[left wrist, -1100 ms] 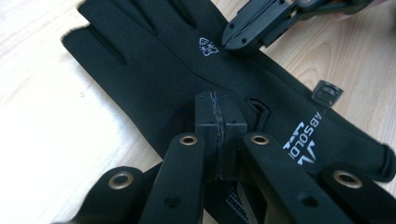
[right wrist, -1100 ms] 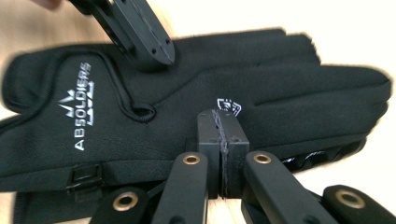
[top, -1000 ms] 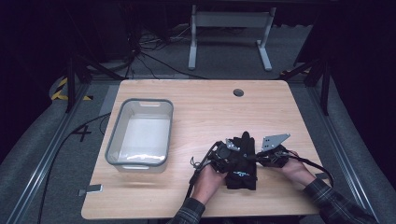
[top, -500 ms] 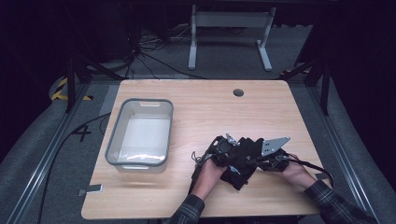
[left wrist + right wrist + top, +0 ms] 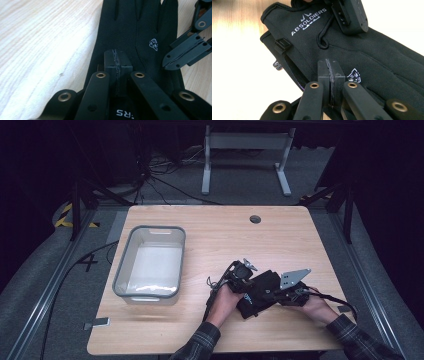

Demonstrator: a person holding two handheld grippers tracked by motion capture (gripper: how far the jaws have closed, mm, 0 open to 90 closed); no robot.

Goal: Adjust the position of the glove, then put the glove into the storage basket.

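Lying flat on the pale wooden bench [image 5: 210, 235], near its front edge, the black fabric glove with white lettering [image 5: 258, 292] sits between both hands. Left tool [image 5: 116, 62] has its jaws pressed together over the glove's back; right tool [image 5: 331, 72] too, jaws together above the cuff. A clear grey-rimmed plastic bin [image 5: 150, 262] stands well apart.

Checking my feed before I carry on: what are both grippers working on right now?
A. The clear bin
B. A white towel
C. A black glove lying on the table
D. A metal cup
C: both gripper views show closed jaws over the black glove, and in the high view the left gripper and right gripper meet at it, apart from the bin.
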